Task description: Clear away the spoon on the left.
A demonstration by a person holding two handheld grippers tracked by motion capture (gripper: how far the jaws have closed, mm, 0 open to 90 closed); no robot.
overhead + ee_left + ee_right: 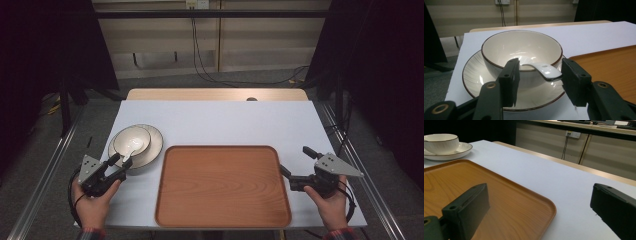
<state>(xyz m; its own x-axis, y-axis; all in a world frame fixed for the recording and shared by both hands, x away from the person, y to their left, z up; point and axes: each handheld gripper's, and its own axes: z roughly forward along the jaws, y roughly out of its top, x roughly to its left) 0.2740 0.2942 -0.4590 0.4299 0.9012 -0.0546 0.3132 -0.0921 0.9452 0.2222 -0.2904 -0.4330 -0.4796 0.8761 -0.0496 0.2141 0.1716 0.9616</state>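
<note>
Jaws: left gripper (539,80) half open, straddling the spoon (544,71) handle, pads not touching it. Right gripper (539,212) wide open, empty, at the tray's (222,187) 3 o'clock. Spoon: in the bowl (521,50) on the plate (474,75), at the tray's 10 o'clock.

Each claw, left (120,161) and right (295,161), is black with a grey three-cornered plate on top. Brass-ringed screw holes dot the arms. Plaid cuffs show at both wrists.
</note>
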